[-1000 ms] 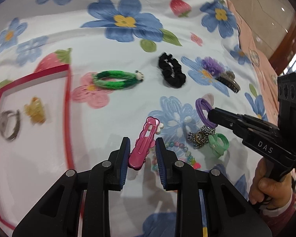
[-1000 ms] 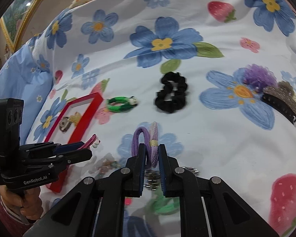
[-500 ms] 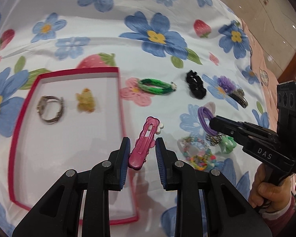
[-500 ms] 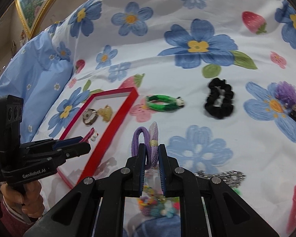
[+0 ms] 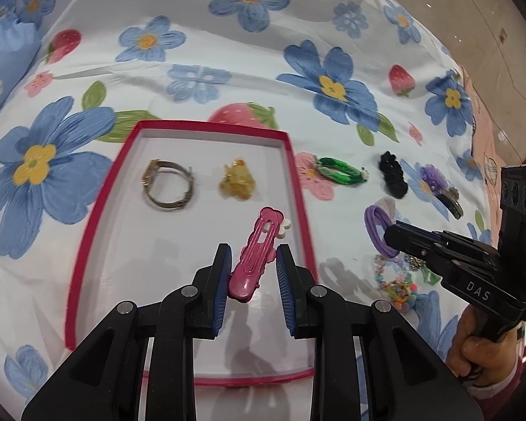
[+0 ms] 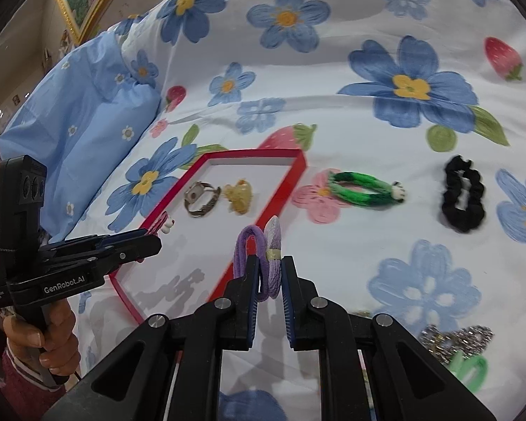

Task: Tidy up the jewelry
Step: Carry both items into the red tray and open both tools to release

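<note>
Pink plastic hair clip [image 5: 256, 256], light, stiff and slick, sat clamped by its tail in the left gripper [image 5: 254, 270] jaws above the red tray [image 5: 298, 189]; the right gripper [image 6: 267, 280] jaws pinched a soft purple hair tie [image 6: 259, 256] near the tray's right edge.

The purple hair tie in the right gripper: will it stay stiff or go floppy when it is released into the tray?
Probably floppy: the purple hair tie bends into a squeezed loop in the right gripper. It looks like light fabric, so it should land softly in the red tray, unlikely to roll.
</note>
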Action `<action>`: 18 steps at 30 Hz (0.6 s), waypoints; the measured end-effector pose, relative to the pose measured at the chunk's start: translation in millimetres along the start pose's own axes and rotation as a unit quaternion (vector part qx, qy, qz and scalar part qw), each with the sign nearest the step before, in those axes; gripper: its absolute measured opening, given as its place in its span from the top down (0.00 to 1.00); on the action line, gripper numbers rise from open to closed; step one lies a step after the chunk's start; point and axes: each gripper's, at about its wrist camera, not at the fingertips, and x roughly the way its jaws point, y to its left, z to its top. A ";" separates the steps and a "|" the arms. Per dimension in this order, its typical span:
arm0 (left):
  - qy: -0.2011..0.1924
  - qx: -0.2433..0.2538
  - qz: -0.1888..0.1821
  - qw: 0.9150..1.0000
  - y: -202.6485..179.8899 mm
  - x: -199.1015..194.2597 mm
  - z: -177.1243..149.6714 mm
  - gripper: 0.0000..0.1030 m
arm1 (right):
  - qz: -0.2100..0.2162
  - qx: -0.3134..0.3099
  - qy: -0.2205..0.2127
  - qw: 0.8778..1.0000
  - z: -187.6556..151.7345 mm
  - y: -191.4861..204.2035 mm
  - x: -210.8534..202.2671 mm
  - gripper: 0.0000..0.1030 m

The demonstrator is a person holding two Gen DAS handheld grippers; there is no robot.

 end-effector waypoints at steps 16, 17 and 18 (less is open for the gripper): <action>0.013 -0.037 0.035 0.999 52.4 17.8 8.4 0.77 | 0.032 -0.033 0.030 0.998 24.4 48.6 57.3 0.88; 0.017 -0.036 0.038 0.998 55.0 21.6 9.7 0.77 | 0.032 -0.035 0.033 0.998 26.1 50.3 63.2 0.88; 0.021 -0.035 0.044 0.998 57.7 26.4 11.1 0.77 | 0.032 -0.036 0.037 0.998 27.8 51.6 69.2 0.88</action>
